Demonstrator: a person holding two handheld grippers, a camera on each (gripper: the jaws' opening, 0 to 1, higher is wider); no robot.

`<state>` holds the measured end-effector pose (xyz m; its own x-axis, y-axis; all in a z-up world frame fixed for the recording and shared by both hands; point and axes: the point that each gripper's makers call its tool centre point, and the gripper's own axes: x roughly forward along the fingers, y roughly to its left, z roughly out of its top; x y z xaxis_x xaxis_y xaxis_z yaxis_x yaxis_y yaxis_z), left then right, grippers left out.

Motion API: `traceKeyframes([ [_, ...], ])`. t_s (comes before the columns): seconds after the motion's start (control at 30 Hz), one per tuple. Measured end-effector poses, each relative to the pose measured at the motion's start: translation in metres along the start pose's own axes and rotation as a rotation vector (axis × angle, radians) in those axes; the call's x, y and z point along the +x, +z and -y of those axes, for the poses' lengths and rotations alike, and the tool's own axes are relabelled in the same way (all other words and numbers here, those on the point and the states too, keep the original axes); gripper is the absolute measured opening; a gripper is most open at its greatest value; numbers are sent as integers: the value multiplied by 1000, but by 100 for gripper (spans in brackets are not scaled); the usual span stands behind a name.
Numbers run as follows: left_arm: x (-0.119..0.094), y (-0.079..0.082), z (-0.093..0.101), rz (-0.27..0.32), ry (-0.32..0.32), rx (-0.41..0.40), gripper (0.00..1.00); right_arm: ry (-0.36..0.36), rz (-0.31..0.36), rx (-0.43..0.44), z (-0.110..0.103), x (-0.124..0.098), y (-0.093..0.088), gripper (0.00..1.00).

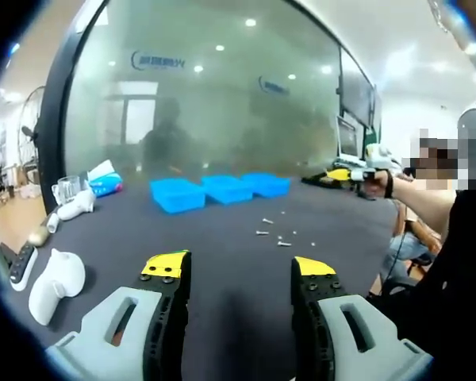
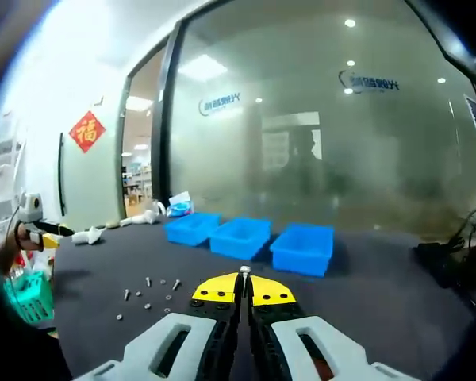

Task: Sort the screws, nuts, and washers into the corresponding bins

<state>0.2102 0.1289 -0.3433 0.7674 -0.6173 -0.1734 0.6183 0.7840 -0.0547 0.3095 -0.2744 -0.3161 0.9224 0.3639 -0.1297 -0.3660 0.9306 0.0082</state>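
left hand-held gripper (image 1: 236, 274): jaws wide apart, nothing between them, above dark counter (image 1: 222, 246). 3 blue bins (image 1: 220, 190) in a row at far side; loose screws (image 1: 274, 232) scattered nearer. right hand-held gripper (image 2: 244, 287): jaws pinched on 1 small screw (image 2: 244, 271); loose hardware (image 2: 147, 295) on counter to its left.
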Motion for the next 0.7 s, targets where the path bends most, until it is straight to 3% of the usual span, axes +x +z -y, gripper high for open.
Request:
traceKeyframes([
  [0.4,-1,-3,-4,-2,10,-6,49,-50,8,22,36,58,21,1],
  [0.7,-1,-5,-11,-5,30,-12,49,-69,-71,-41,53,115,20,1],
])
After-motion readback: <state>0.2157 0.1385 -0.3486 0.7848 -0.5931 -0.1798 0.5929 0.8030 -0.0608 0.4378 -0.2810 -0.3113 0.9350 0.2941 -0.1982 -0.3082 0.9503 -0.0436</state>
